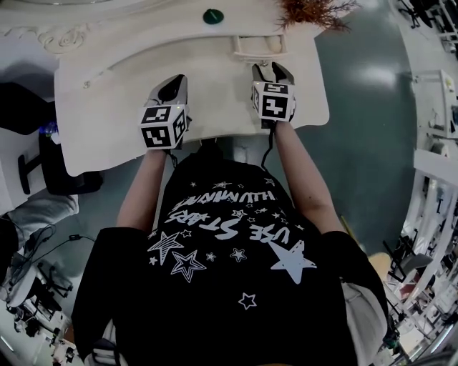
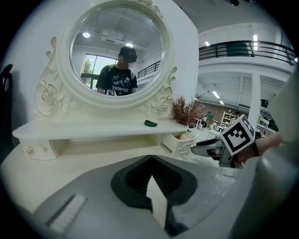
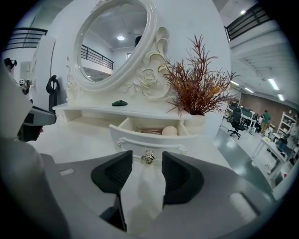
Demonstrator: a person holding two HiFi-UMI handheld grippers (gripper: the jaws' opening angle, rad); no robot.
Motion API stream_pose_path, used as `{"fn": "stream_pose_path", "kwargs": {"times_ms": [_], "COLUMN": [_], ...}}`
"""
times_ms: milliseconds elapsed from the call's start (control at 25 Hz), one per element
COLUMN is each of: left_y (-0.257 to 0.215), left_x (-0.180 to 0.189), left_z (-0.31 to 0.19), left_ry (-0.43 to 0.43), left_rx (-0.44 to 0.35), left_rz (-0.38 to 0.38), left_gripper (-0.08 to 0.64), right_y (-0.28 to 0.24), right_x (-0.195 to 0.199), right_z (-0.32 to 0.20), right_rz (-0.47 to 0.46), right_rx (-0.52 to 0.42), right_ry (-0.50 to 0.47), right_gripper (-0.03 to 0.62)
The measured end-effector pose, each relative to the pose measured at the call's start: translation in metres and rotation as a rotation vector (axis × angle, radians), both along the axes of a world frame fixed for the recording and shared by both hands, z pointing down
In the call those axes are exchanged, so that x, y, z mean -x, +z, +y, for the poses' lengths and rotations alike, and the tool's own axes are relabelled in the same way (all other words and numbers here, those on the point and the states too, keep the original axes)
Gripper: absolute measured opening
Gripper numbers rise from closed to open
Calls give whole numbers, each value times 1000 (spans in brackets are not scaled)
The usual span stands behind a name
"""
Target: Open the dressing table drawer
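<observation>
The white dressing table [image 1: 107, 93] has a small drawer [image 3: 149, 142] under its right shelf, and the drawer stands pulled out. Inside lie a pale round puff [image 3: 169, 131] and a slim pinkish item. The drawer's metal knob [image 3: 148, 157] sits between the tips of my right gripper [image 3: 147, 163], whose jaws are open with a gap on each side of the knob. From above, the right gripper [image 1: 272, 71] points at the drawer [image 1: 259, 46]. My left gripper [image 1: 172, 89] hovers over the tabletop to the left, jaws shut with nothing in them [image 2: 152, 161].
An oval mirror [image 2: 117, 49] rises behind the shelf. A small green object [image 1: 212, 16] lies on the shelf, and a dried reddish plant [image 3: 198, 84] stands above the drawer. The table's front edge is against the person's body. A dark chair [image 1: 43, 164] stands at the left.
</observation>
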State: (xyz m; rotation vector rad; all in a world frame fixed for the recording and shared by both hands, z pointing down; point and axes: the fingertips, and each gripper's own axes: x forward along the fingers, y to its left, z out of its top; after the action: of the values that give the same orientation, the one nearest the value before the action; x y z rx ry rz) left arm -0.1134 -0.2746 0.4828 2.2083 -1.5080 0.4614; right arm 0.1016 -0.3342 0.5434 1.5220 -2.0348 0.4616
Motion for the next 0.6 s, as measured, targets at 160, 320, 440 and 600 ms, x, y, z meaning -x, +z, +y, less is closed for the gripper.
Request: {"fn": "stream_pose_path", "kwargs": {"times_ms": [160, 320, 440, 600], "left_y": [-13, -24, -31, -37], "left_x": [-2, -5, -7, -12], "left_z": [17, 42, 65, 102], "left_ry": [-30, -59, -86, -116], "left_rx": [-28, -53, -65, -72], "left_rz": [-7, -17, -18, -12], "left_gripper": [0, 0, 0, 0], "right_y": [-17, -33, -47, -66], "right_x": [-7, -15, -20, -23], "right_z": [16, 36, 51, 74], "right_rz": [-14, -36, -59, -91], "right_rx": [-34, -65, -106, -159], "right_ry": [-14, -21, -18, -30], "right_gripper": [227, 219, 194, 133]}}
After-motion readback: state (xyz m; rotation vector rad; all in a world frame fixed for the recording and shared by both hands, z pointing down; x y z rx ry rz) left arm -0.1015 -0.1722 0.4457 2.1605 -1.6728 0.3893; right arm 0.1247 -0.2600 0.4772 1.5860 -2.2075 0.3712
